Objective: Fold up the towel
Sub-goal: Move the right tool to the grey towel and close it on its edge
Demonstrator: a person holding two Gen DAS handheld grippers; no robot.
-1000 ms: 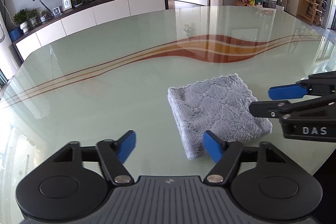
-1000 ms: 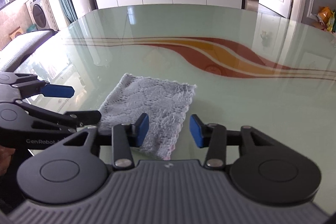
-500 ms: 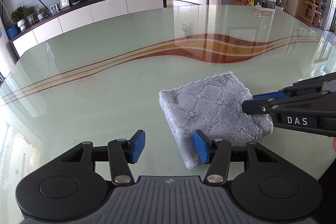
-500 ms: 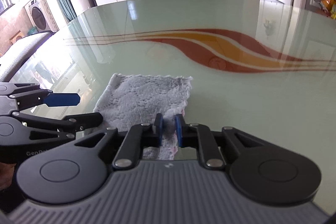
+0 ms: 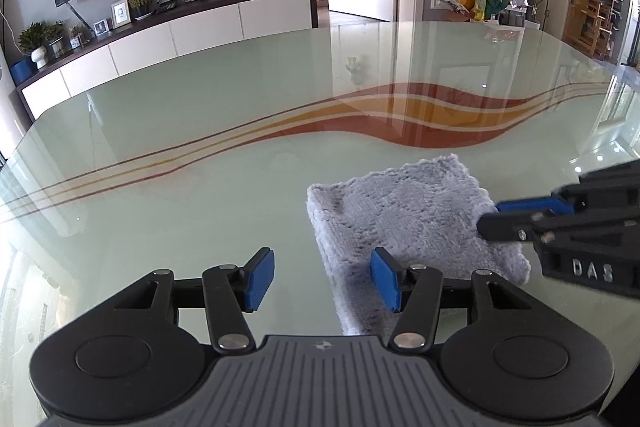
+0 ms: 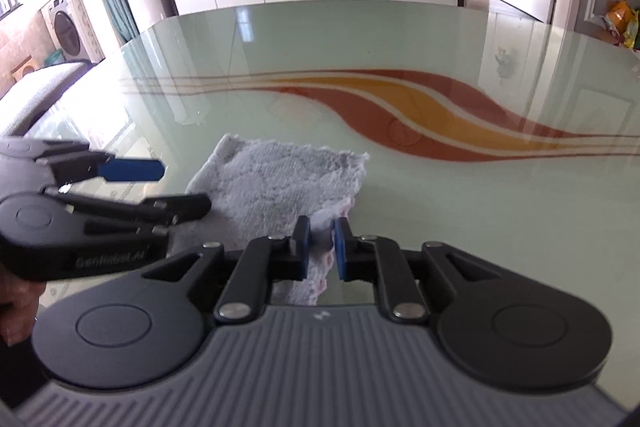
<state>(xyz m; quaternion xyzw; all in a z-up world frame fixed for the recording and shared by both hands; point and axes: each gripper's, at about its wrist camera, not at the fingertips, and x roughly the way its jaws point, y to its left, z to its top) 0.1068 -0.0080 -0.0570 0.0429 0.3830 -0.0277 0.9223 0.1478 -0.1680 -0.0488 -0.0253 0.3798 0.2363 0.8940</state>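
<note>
While the grey towel (image 5: 408, 223) lies as a compact folded square on the glass table (image 5: 200, 163), at about four o'clock in the left wrist view, the left gripper (image 5: 322, 277) hangs spread, its right pad over the towel's near-left edge. In the right wrist view, the right gripper (image 6: 321, 246) pinches the towel's near-right corner at six o'clock. Judging by its layers, most folding looks done; perhaps one fold remains.

left hand-held gripper (image 5: 322, 281) | black — blue pads, silver screws | right hand-held gripper (image 6: 321, 249) | "DAS" lettering
</note>
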